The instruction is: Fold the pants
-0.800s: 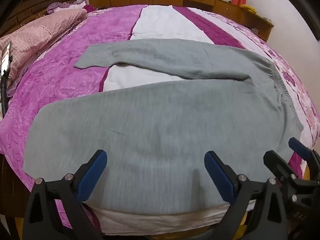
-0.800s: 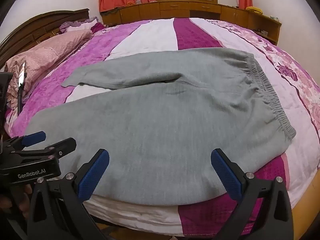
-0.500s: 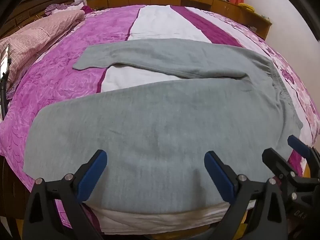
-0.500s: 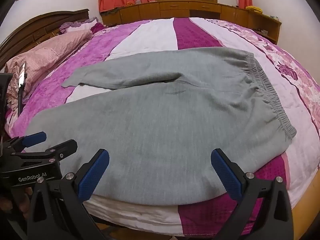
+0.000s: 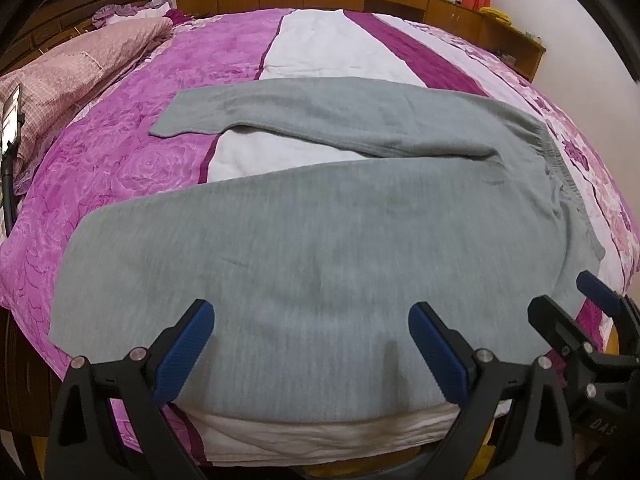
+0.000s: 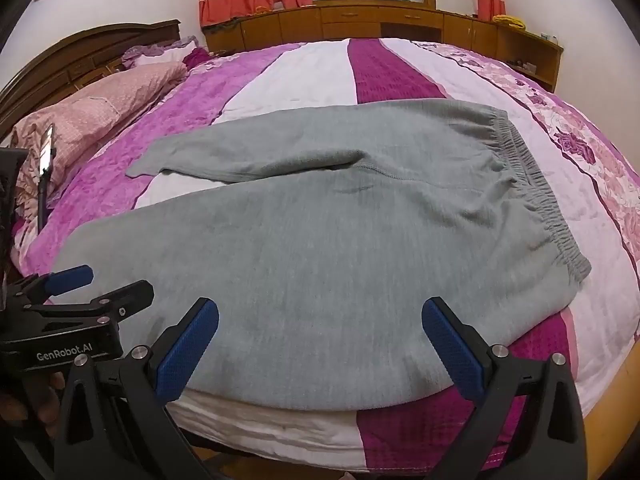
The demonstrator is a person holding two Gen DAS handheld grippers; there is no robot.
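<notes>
Grey pants lie spread flat on the bed, also in the right wrist view. The elastic waistband is on the right; both legs run left, the far leg angled away from the near one. My left gripper is open and empty above the near leg's front edge. My right gripper is open and empty, just right of the left one, over the near edge of the pants. Each gripper shows in the other's view: the right one and the left one.
The bed has a purple, white and floral pink cover. Pink pillows and a wooden headboard are at the left. Wooden cabinets line the far wall under a window. A phone on a stand is at the left.
Both grippers have barely shifted; the view moved slightly, and the pants lie as before.
</notes>
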